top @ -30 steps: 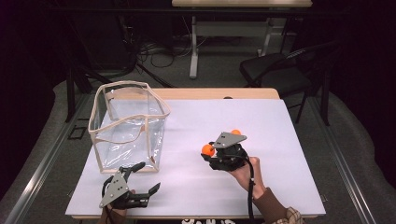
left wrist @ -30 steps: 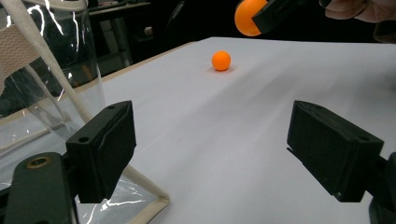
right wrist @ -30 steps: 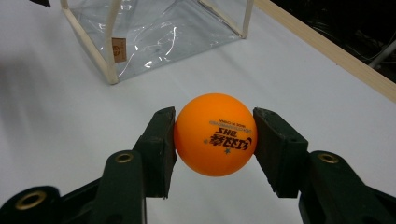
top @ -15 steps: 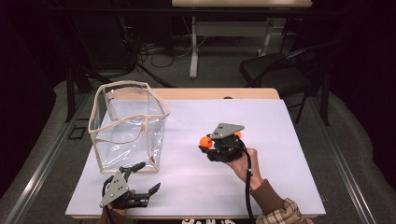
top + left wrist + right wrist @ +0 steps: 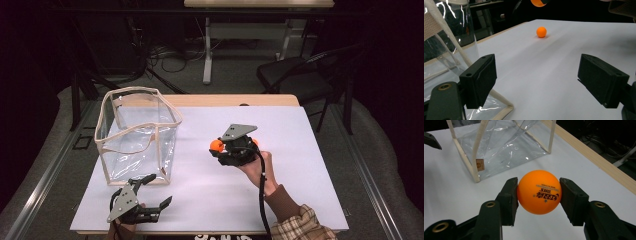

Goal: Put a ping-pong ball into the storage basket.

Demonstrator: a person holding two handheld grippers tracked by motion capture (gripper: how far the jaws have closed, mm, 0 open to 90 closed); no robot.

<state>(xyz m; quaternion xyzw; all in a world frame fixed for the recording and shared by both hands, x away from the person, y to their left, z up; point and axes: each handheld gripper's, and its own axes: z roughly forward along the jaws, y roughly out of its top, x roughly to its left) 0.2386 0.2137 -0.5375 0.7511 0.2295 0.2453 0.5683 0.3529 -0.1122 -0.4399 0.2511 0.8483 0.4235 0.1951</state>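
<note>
Orange ball (image 5: 216, 145) is the thing in play here. In the high view it sits clamped in the right gripper (image 5: 220, 148), held up above the white table (image 5: 300, 150) around the middle, a little right of the clear bag (image 5: 135, 132). The bag stands upright on the left part of the table with its cream-trimmed top wide open. There's a second bit of orange poking out on the far side of the right gripper's body, can't tell from this angle what it is exactly. The left gripper (image 5: 159, 192) lies low by the near edge, just in front of the bag, jaws spread with nothing between them.

Left gripper view: both black jaws stand wide apart over bare white tabletop, gripping nothing. The bag's corner and trim are right up against the left jaw, whether they actually touch I can't say. Farther off a second orange ball (image 5: 541, 32) rests on the table by itself, and the held ball (image 5: 537, 2) peeks in at the top edge.

Right gripper view: the jaws are closed onto the ball (image 5: 539, 192), one pad pressing each side, and you can read dark printing on its front. It hangs clear of the table surface, with the bag (image 5: 506, 147) beyond it and the table's wooden edge (image 5: 596, 160) running off to the right.
</note>
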